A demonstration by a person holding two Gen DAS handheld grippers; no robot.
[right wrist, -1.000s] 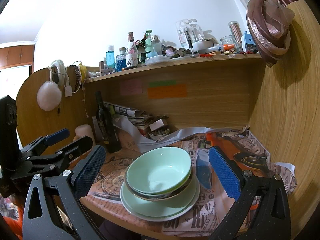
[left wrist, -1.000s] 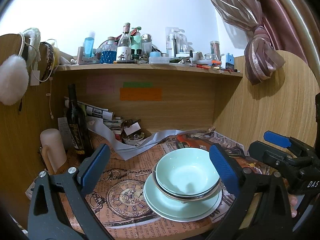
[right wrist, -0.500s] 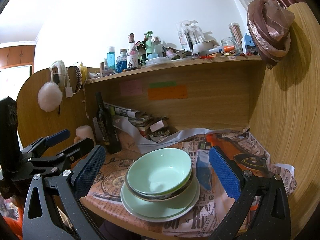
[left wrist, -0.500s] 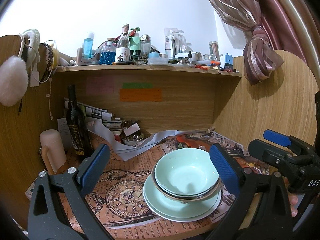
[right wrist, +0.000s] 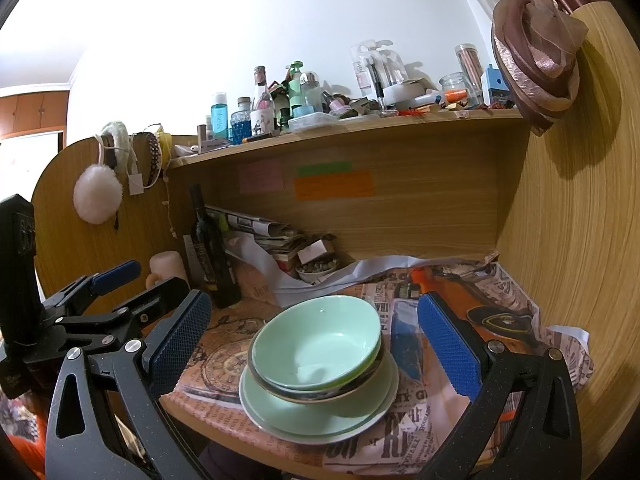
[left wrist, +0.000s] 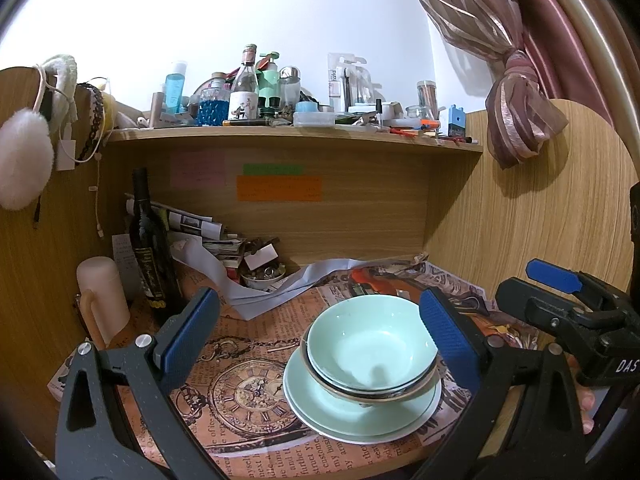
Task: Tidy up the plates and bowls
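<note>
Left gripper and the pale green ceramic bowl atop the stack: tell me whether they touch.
Apart. In the right wrist view the left gripper sits well left of the pale green ceramic bowl, with bare newspaper between them.

Left tool (left wrist: 320,338) agape before stacked bowls (left wrist: 372,350).

Both wrist views toward shared dishes (left wrist: 362,364)

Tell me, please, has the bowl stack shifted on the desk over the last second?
No. The bowl stack keeps the same spot beside the printed clock in the left wrist view, and neither gripper touches it.
</note>
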